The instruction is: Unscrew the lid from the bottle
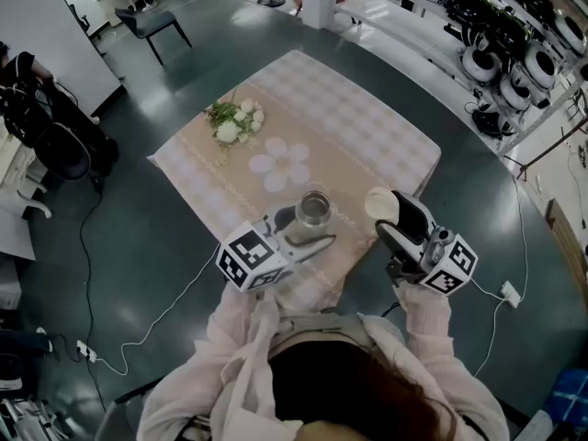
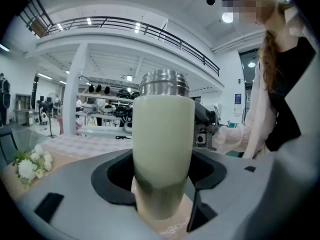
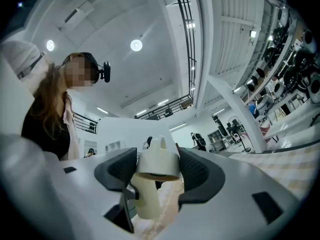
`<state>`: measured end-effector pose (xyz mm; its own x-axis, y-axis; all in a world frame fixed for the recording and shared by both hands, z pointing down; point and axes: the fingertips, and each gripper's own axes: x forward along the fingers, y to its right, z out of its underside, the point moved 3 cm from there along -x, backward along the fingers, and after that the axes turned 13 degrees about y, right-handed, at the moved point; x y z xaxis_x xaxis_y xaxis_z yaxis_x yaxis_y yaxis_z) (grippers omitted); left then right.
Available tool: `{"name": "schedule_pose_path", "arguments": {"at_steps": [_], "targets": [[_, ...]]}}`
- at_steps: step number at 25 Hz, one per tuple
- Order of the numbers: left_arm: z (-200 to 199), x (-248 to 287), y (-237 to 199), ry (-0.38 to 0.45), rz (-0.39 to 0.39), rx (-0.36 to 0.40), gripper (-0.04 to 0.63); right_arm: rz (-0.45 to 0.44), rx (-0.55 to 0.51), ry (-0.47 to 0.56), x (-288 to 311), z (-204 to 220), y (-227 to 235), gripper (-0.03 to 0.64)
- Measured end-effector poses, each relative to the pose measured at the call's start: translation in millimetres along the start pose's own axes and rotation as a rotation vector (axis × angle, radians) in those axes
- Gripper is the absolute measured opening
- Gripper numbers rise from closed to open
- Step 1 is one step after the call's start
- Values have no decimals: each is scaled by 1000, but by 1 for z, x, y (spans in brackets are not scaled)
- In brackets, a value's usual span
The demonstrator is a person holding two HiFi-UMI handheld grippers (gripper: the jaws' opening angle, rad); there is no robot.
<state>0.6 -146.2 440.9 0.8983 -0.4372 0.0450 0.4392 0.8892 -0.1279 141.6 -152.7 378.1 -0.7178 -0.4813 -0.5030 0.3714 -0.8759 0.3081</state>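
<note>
A pale cream-green bottle (image 1: 314, 209) with a bare steel threaded neck stands at the near edge of the table, its mouth uncovered. My left gripper (image 1: 305, 228) is shut on its body. In the left gripper view the bottle (image 2: 162, 144) rises upright between the dark pads, with the gripper (image 2: 162, 184) closed round its lower part. The cream lid (image 1: 378, 202) is off the bottle and to its right, and my right gripper (image 1: 393, 220) is shut on it. The right gripper view shows the lid (image 3: 158, 159), with a small loop on top, pinched between that gripper's (image 3: 158, 171) pads.
The table (image 1: 377, 131) carries a beige checked cloth with a small bunch of white flowers (image 1: 234, 120) and a white flower-shaped mat (image 1: 280, 163). A chair (image 1: 152, 21) stands at the far left, racks of headsets (image 1: 514, 53) at the right. Cables (image 1: 138, 338) cross the floor.
</note>
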Motion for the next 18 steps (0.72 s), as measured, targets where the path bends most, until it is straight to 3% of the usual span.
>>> {"name": "schedule_pose_path", "arguments": {"at_steps": [8,18], "targets": [[6,-6,-5,5,-45,-14,314,15,2,-30,-6,11,0,283],[7,-5,-2,-6,-27,-9,314,-18,-12,-51,-4,13,-7,284]]}}
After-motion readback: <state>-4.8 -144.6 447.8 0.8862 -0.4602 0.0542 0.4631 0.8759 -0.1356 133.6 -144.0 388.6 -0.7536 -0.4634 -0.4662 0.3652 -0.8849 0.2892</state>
